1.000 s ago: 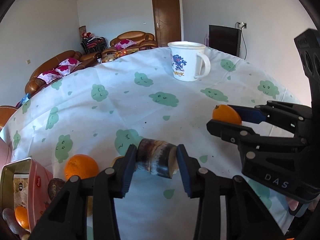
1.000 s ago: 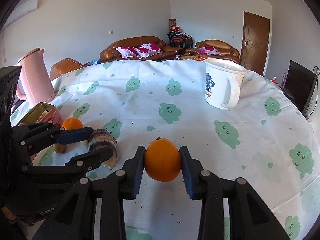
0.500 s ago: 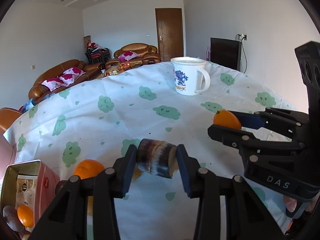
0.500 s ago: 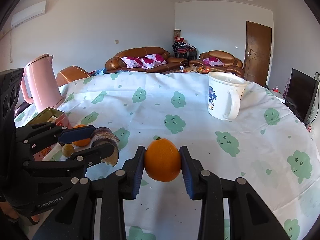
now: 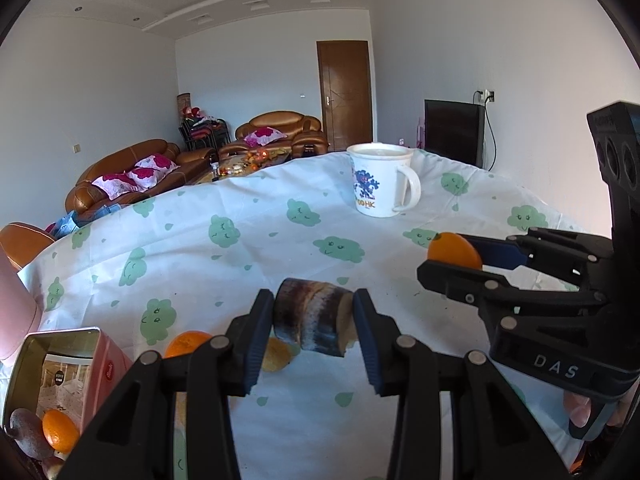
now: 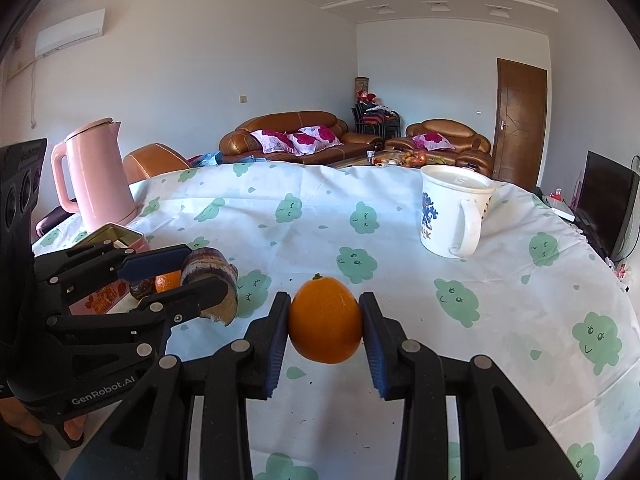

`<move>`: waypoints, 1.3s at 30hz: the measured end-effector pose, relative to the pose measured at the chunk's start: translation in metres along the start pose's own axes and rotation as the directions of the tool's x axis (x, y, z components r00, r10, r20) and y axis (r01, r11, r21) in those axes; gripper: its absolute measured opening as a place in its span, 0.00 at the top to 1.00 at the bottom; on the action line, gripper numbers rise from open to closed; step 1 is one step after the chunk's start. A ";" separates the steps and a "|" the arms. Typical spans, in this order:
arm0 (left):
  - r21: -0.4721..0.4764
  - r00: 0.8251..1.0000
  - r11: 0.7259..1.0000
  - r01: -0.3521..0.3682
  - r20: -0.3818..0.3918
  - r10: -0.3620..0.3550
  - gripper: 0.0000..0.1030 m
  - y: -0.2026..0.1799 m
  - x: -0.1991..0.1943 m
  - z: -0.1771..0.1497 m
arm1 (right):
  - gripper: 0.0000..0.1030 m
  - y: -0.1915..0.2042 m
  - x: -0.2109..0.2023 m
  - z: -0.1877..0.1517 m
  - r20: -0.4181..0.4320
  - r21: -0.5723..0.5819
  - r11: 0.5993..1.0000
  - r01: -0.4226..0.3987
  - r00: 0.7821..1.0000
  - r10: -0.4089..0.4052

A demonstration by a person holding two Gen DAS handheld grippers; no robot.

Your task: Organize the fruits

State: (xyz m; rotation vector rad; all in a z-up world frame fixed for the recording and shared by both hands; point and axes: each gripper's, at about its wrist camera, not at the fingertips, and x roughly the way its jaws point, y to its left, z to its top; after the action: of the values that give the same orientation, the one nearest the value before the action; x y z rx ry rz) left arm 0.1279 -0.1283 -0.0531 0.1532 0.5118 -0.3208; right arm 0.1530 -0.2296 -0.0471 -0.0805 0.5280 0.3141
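Left claw (image 5: 314, 322) points slightly downward, both pads pressed against something held; right claw (image 6: 325, 330) alongside it, likewise tilted and clamped.

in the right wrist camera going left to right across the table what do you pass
Pink kettle → pink tin → dark cut piece in the left hand-held gripper → orange in the right hand-held gripper → white mug.
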 end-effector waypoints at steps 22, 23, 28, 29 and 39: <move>-0.021 0.996 0.999 -0.031 0.082 0.033 0.59 0.003 -0.018 -0.001 | 0.64 0.004 -0.020 -0.002 0.103 -0.025 1.000 -0.005 0.995 0.008; -0.021 0.996 0.999 -0.031 0.083 0.032 0.59 0.003 -0.018 -0.001 | 0.64 0.004 -0.021 -0.002 0.107 -0.027 1.000 -0.005 0.994 0.008; -0.027 0.995 0.999 -0.037 0.095 0.039 0.59 0.004 -0.021 -0.001 | 0.64 0.006 -0.024 -0.002 0.122 -0.032 0.999 -0.005 0.992 0.009; -0.029 0.994 0.999 -0.037 0.098 0.040 0.59 0.004 -0.021 -0.001 | 0.64 0.006 -0.024 -0.002 0.125 -0.033 0.999 -0.004 0.992 0.008; -0.031 0.993 0.999 -0.039 0.112 0.043 0.64 0.004 -0.025 -0.002 | 0.64 0.006 -0.030 -0.003 0.161 -0.038 0.999 -0.003 0.987 0.009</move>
State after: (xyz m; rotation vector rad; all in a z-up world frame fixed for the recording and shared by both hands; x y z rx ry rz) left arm 0.1076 -0.1176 -0.0418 0.1166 0.4013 -0.2801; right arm 0.1254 -0.2325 -0.0348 -0.0892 0.3624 0.3331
